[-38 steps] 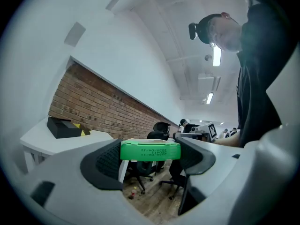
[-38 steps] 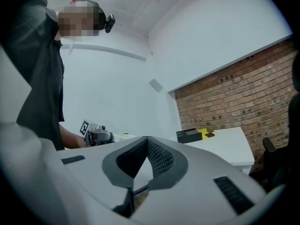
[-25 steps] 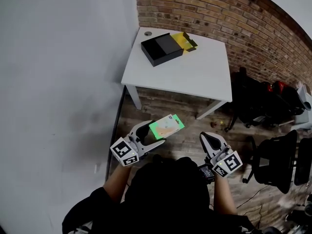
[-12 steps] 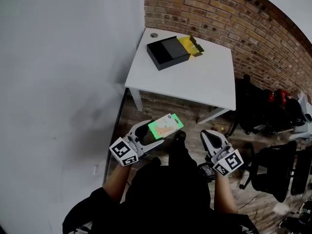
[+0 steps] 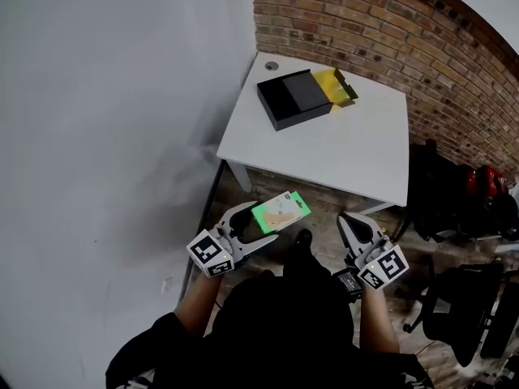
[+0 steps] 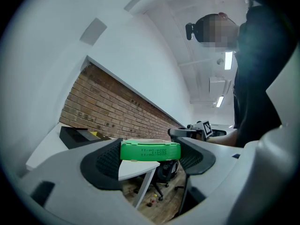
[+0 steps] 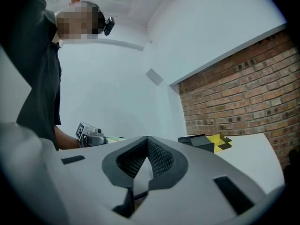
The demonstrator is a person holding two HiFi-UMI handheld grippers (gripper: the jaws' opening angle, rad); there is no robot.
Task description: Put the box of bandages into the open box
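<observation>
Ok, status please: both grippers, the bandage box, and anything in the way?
Left gripper shut on bandage box, held short of the table. Right gripper shut, empty. Open box on table ahead, nothing seen blocking.

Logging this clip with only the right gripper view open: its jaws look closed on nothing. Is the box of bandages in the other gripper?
Observer: Yes. The left gripper view shows the left gripper shut on the green box of bandages, one jaw at each end.
Operator: Is it over the table?
Observer: No. In the head view it is held over the wooden floor, short of the white table.
Operator: Where exactly is the open box?
Observer: From above, the open box lies at an angle near the table's far left corner, its yellow flaps toward the brick wall.
</observation>
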